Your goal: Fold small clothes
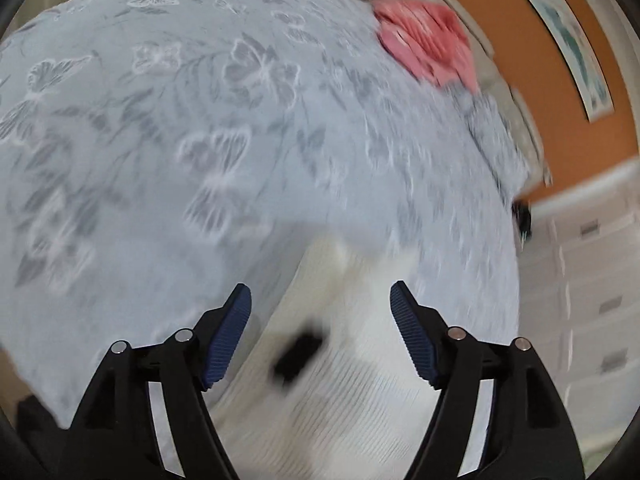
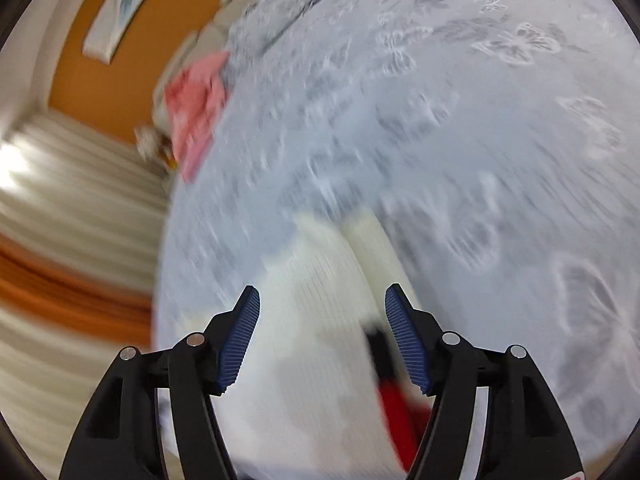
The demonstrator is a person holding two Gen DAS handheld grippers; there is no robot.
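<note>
Lengthwise, white ribbed garment (image 2: 320,320) along the bedspread (image 2: 480,160), away from both cameras.

The white garment (image 1: 352,380) looks like finely ribbed knit cloth, matt. The bedspread (image 1: 160,140) beneath it is pale grey woven cloth with a raised butterfly pattern. Each tool (image 1: 321,334) (image 2: 322,336) is matt black plastic, with ridged blue pads (image 1: 228,340) and shiny metal pins (image 1: 183,335). The pink cloth (image 1: 432,44) at upper right looks soft.
</note>
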